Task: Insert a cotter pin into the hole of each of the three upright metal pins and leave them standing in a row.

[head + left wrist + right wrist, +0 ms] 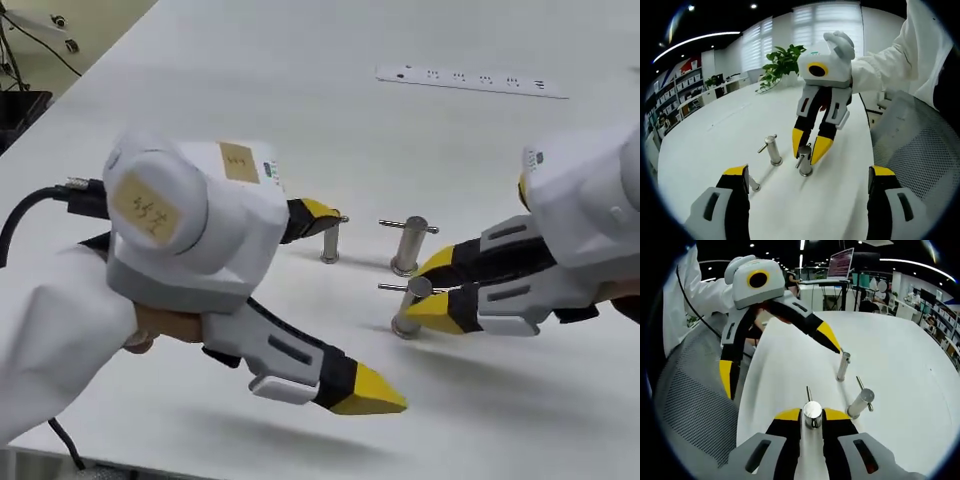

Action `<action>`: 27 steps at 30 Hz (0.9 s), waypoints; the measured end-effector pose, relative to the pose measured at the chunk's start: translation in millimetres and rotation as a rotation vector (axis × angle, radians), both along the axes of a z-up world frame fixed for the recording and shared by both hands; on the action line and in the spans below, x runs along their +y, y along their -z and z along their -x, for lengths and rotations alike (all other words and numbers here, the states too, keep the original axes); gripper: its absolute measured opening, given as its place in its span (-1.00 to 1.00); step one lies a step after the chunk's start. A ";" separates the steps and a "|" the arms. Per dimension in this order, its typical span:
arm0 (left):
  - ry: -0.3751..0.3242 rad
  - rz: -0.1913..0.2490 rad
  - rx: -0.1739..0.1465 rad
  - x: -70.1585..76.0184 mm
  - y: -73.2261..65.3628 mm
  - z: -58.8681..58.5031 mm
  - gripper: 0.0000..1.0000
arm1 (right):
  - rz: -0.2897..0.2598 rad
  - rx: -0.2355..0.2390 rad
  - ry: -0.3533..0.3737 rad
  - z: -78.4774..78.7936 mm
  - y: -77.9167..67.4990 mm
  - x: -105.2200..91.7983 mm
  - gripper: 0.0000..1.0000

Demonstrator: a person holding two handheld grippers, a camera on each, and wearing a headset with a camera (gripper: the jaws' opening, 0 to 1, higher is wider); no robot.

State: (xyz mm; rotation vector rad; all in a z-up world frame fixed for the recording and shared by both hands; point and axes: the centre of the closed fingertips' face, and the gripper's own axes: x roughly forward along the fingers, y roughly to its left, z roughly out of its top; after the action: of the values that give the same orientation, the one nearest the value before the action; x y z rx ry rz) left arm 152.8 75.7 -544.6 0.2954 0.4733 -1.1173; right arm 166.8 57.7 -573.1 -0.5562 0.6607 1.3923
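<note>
The right gripper (437, 290) is reaching in from the right side of the head view, and its yellow-tipped jaws are closing on the head of the near pin (403, 320), one on each side. In the right gripper view the head is sitting snugly between the two tips. A cotter pin (392, 287) is passing through this pin just below the head and is sticking out on the side away from the gripper.

The middle pin (408, 248) is standing upright just behind the near pin, apart from both grippers. A second cotter pin (395, 225) is running crosswise through its top, with both ends showing.

The left gripper (355, 305) is hanging low over the table (300, 100), its jaws spread wide and gripping nothing. Its upper jaw tip is lying right at the top of the far pin (330, 245), the smallest of the three, which is standing upright to the left of the middle pin. Whether the tip is touching it, or whether anything is passing through its hole, cannot be told. The lower jaw is pointing over bare tabletop, nearer the person.

A white sleeve (50, 330) is covering the arm behind the left gripper. A power strip (470, 80) is lying far back on the table.
</note>
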 end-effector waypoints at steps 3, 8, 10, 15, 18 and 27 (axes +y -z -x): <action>-0.010 -0.004 0.011 2.7 1.4 0.3 0.98 | 0.006 0.000 0.008 -0.1 1.3 -2.1 -0.82; -0.022 -0.020 0.024 6.9 6.3 1.4 0.97 | 0.005 -0.012 -0.007 0.3 1.3 -2.3 -0.83; -0.024 -0.020 0.034 7.5 8.2 3.0 0.97 | 0.007 -0.017 -0.006 0.6 1.5 -2.0 -0.84; -0.030 -0.035 0.048 10.7 14.0 6.8 0.97 | 0.012 -0.028 -0.003 2.5 1.6 -1.4 -0.85; -0.034 -0.053 0.048 13.9 16.7 8.0 0.97 | 0.009 -0.054 0.003 -0.8 0.8 -3.4 -0.86; -0.120 -0.027 0.033 28.7 8.6 -3.7 0.97 | 0.001 -0.078 0.082 -34.1 -12.9 -38.3 -0.85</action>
State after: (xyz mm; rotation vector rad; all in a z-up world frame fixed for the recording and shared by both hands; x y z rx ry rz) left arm 156.4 104.4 -553.2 0.2692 0.5291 -1.0012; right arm 201.0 19.4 -560.2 -0.5751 0.6148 1.2870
